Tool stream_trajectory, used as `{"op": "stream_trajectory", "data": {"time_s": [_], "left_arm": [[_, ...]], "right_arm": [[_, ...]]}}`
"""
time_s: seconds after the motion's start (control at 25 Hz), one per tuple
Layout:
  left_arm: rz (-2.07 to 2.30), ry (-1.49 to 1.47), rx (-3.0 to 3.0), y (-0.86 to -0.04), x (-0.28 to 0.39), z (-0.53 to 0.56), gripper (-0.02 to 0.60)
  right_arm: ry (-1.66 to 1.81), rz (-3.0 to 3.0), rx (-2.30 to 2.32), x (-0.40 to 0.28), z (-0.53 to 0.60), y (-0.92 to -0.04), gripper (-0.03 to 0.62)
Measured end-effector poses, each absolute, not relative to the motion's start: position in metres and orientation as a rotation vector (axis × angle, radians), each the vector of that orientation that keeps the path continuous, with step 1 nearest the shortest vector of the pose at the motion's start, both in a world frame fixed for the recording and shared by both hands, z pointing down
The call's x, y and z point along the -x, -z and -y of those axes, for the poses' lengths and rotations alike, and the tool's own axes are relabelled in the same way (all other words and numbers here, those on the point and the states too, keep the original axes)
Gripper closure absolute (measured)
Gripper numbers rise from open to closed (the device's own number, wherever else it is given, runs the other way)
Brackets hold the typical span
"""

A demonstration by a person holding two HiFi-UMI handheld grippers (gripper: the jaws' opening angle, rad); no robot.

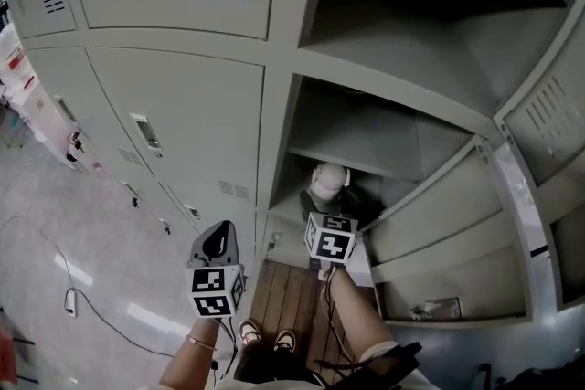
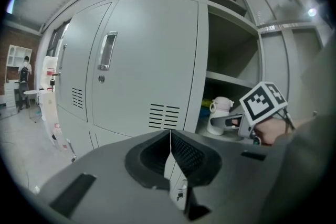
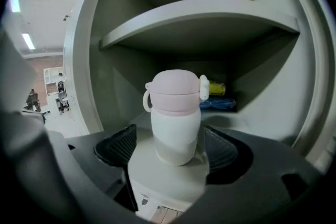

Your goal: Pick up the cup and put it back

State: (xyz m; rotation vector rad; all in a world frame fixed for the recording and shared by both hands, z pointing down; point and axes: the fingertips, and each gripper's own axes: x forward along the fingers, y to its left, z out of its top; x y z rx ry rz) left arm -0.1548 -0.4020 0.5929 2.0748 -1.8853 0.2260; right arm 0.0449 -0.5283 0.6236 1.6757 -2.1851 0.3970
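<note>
Right gripper (image 3: 170, 150) gapes around white, pink-lidded cup (image 3: 176, 113) on locker shelf (image 3: 168, 182); off-centre closing could topple it. Left gripper (image 2: 169, 152) closed, empty.

Pale cup (image 1: 327, 182) on an open locker shelf (image 1: 285, 211) — right claw (image 1: 327, 207) at it, left claw (image 1: 217, 244) well aside.

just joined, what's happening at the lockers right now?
A person is working two hand-held grippers at a bank of lockers. The right gripper reaches into an open locker compartment, its jaws apart on either side of the white cup with a pink lid, which stands upright on the shelf. It has no grip yet. The left gripper is idle, jaws together, facing a closed locker door.
</note>
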Motion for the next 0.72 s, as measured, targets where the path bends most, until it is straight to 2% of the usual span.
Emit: {"op": "stream_trajectory", "data": {"time_s": [0.44, 0.56, 0.72], "left_arm": [[1.903, -0.231, -2.053, -0.598, 0.166, 0.403, 0.571], [1.909, -0.23, -2.045, -0.598, 0.17, 0.403, 0.571], [1.897, -0.247, -2.027, -0.6, 0.172, 0.402, 0.571]], "right_arm": [[-0.463, 2.159, -1.645, -0.042, 0.561, -0.637, 0.201], [-0.462, 2.145, -1.648, -0.045, 0.565, -0.638, 0.245], [-0.456, 2.138, -1.65, -0.046, 0.567, -0.639, 0.247]]}}
